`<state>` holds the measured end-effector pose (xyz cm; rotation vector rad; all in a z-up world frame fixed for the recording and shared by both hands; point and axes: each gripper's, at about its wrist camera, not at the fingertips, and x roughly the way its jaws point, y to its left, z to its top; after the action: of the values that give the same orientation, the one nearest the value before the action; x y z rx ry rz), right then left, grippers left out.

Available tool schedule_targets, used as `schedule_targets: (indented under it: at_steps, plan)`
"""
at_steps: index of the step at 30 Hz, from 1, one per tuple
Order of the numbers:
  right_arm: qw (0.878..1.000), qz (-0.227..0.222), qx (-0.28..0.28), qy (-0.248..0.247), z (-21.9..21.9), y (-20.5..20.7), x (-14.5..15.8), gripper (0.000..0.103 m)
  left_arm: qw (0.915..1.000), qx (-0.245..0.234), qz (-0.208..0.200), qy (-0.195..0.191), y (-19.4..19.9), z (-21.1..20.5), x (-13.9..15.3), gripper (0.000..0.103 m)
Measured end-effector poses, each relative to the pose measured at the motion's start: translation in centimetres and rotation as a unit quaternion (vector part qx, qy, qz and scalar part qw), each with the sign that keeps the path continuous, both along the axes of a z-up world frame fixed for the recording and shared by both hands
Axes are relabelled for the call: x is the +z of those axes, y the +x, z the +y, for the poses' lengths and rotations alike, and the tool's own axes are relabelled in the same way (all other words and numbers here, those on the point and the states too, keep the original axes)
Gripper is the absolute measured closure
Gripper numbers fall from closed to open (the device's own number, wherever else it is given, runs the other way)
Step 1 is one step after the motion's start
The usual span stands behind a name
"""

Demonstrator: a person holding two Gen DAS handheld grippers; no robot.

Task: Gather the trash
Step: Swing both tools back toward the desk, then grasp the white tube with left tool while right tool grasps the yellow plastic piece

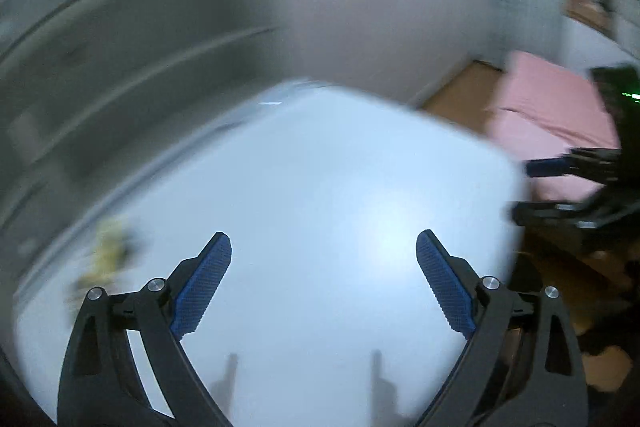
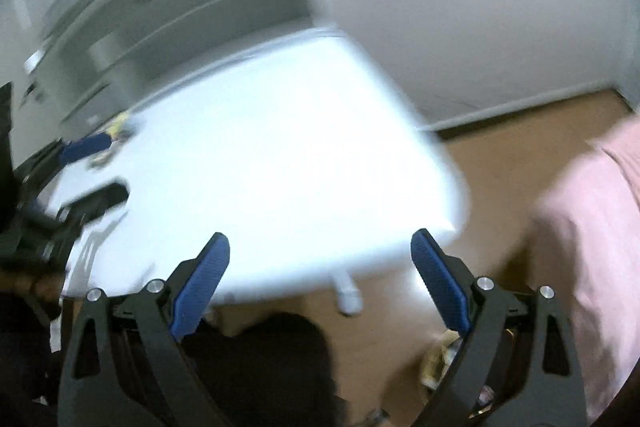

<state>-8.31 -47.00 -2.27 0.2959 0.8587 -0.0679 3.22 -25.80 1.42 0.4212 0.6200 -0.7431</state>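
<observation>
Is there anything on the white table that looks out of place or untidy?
Only a small yellowish piece of litter near the left edge of the white table. Motion blur hides what it is. Both grippers, left and right, are open and empty.

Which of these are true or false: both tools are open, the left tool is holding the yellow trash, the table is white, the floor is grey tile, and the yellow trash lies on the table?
1. Both tools are open. True: the left tool and the right tool each have their jaws spread wide with nothing between them.
2. The left tool holds the yellow trash. False: the blurred trash lies off to the tool's left, ungrasped.
3. The table is white. True.
4. The floor is grey tile. False: it looks brown.
5. The yellow trash lies on the table. True.
</observation>
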Motion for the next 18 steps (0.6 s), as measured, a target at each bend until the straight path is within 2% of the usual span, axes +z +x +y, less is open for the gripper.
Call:
schedule_targets:
  at_steps: [2, 5, 7, 12, 16, 18]
  plan:
    - [0.999, -0.003, 0.043, 0.01, 3.6, 3.6, 0.3, 0.014, 0.9981, 0.059, -0.01, 0.015, 3.4, 4.8, 0.2, 0.012]
    - [0.994, -0.007, 0.107, 0.028, 9.6, 9.7, 1.0, 0.017, 0.9922, 0.122, -0.009, 0.025, 7.7, 11.5, 0.0, 0.012]
    - [0.991, -0.006, 0.129, 0.042, 12.2, 12.6, 1.3, 0.022, 0.9893, 0.143, -0.006, 0.03, 9.7, 14.8, -0.6, 0.012]
    - [0.982, 0.019, 0.154, 0.105, 17.5, 21.2, 0.8, 0.037, 0.9894, 0.14, 0.009, 0.037, 12.3, 18.2, -2.2, 0.012]
    - [0.977, 0.05, 0.139, 0.155, 19.1, 25.5, -0.8, 0.053, 0.9924, 0.114, 0.014, 0.044, 13.7, 18.6, -3.3, 0.013]
    - [0.973, 0.063, 0.126, 0.181, 19.1, 27.0, -1.6, 0.056, 0.993, 0.108, 0.01, 0.047, 14.8, 18.5, -3.7, 0.013]
